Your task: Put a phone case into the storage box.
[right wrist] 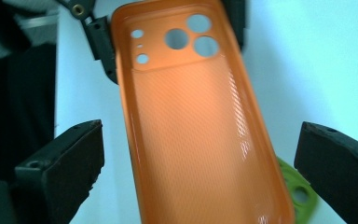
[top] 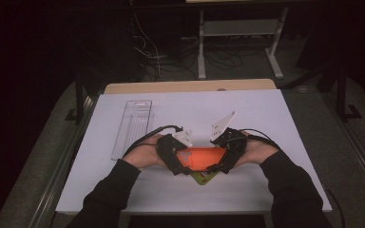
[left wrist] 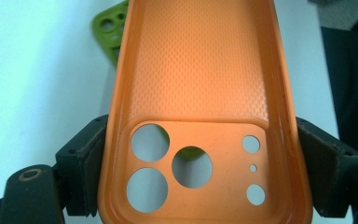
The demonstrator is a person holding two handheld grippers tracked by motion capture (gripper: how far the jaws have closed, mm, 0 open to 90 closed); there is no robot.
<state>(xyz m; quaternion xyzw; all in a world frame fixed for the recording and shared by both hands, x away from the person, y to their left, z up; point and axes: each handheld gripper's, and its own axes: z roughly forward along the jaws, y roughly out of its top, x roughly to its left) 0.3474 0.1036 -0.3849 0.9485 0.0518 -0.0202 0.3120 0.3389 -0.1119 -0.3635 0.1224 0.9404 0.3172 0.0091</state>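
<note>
An orange phone case (top: 203,158) hangs between both hands just above the white table, inner side facing up. My left gripper (top: 178,161) is shut on its camera-hole end; in the left gripper view the pads (left wrist: 86,168) press against both long sides of the orange case (left wrist: 200,70). My right gripper (top: 223,159) straddles the opposite end. In the right gripper view its jaws stand wide, with a gap on each side of the orange case (right wrist: 191,126), so the right gripper (right wrist: 200,172) is open. A green phone case (top: 204,177) lies on the table beneath, partly hidden.
A clear plastic tray (top: 134,126) lies lengthwise at the back left of the white table top (top: 266,123). A wooden strip (top: 190,86) runs along the far edge. Black-sleeved forearms come in from the bottom, close to the front edge.
</note>
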